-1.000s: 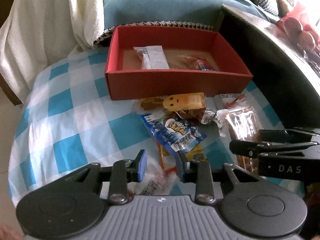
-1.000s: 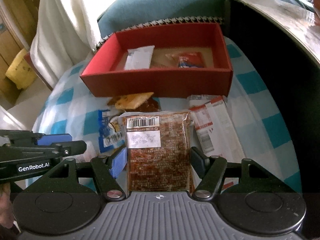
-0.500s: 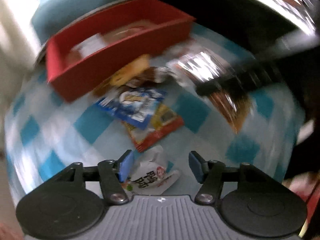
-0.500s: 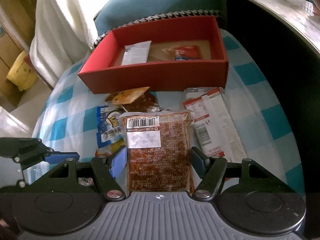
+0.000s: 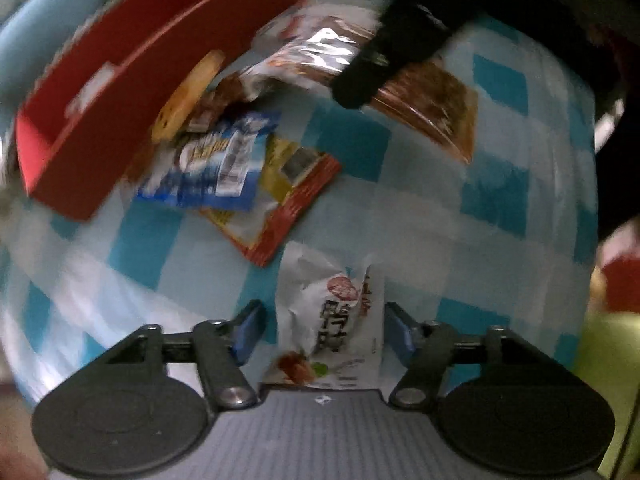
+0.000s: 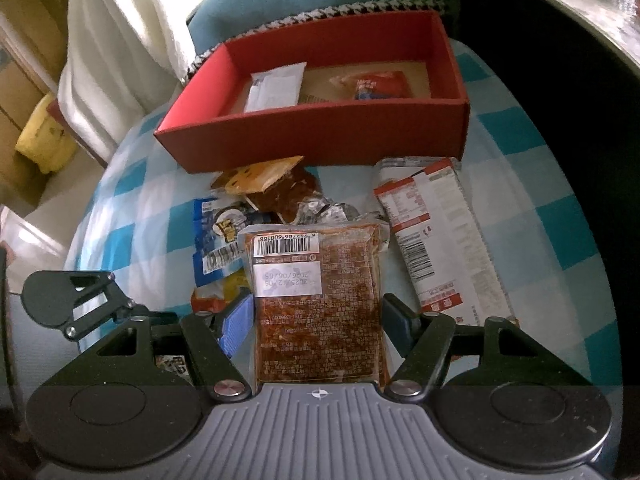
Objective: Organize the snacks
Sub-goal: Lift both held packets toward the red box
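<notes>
My left gripper (image 5: 324, 330) points down at the checked cloth, its jaws closing around a crumpled white snack packet (image 5: 336, 312). A small gap still shows at the left pad. My right gripper (image 6: 316, 320) is shut on a brown clear-wrapped packet (image 6: 320, 304) with a barcode label, held above the pile. In the left wrist view that packet (image 5: 436, 108) hangs from the dark right gripper (image 5: 380, 60). The red box (image 6: 320, 140) stands behind the pile and holds a white packet (image 6: 276, 88) and a red packet (image 6: 376, 84).
Loose snacks lie in front of the box: a blue packet (image 5: 208, 164), a red-and-yellow packet (image 5: 288, 196), an orange cookie packet (image 6: 256, 176) and a long white-and-red packet (image 6: 440, 240). A dark tabletop edge (image 6: 560, 40) rises at the right. A white draped cloth (image 6: 108, 40) hangs at the back left.
My left gripper rolled, sank toward the cloth and spread its jaws around the white packet. The right gripper kept still with the brown packet in it.
</notes>
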`<state>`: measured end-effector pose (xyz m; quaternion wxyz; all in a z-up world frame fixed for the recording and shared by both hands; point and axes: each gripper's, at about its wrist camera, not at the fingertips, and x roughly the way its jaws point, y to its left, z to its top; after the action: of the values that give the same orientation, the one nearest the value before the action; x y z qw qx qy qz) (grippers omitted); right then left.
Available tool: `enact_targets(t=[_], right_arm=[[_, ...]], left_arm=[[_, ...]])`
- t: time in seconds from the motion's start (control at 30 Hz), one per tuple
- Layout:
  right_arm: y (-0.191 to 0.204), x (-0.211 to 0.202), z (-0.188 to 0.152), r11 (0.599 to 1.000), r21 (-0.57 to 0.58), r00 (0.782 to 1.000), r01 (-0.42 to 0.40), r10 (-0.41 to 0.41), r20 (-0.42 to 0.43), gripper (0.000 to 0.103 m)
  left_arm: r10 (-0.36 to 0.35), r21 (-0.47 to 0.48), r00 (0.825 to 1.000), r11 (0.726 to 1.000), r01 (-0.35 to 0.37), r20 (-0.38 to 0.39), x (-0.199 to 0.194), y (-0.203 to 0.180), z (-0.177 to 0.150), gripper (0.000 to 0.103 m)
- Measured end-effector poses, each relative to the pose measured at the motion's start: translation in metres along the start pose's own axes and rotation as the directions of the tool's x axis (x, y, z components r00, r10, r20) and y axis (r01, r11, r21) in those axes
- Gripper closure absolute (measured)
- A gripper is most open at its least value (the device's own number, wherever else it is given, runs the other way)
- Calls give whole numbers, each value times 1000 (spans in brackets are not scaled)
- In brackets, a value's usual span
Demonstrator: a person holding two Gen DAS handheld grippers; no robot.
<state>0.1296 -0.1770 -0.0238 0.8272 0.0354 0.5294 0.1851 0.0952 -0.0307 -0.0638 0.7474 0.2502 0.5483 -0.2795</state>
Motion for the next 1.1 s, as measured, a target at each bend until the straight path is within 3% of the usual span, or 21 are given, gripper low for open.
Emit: enact_targets(t=[0.2, 0.37, 0.63, 1.1], right_arm=[[4, 0, 2, 1000, -13, 1000, -9, 9, 9, 28], [-1, -5, 4, 1000, 2, 999, -6, 6, 32, 28], [-2, -13, 9, 1000, 17, 997, 8, -9, 75, 28], [-8, -25, 44, 999, 40, 984, 12, -19, 179, 28]], left_arm=[[59, -124, 998, 991, -55, 28, -6, 3, 6, 57], [54, -206, 992, 978, -30, 112, -27, 7, 10, 57], [78, -268, 971, 963, -15, 227, -55, 13, 21, 57], [197, -402, 929, 914, -58, 314, -70, 54, 45, 57]])
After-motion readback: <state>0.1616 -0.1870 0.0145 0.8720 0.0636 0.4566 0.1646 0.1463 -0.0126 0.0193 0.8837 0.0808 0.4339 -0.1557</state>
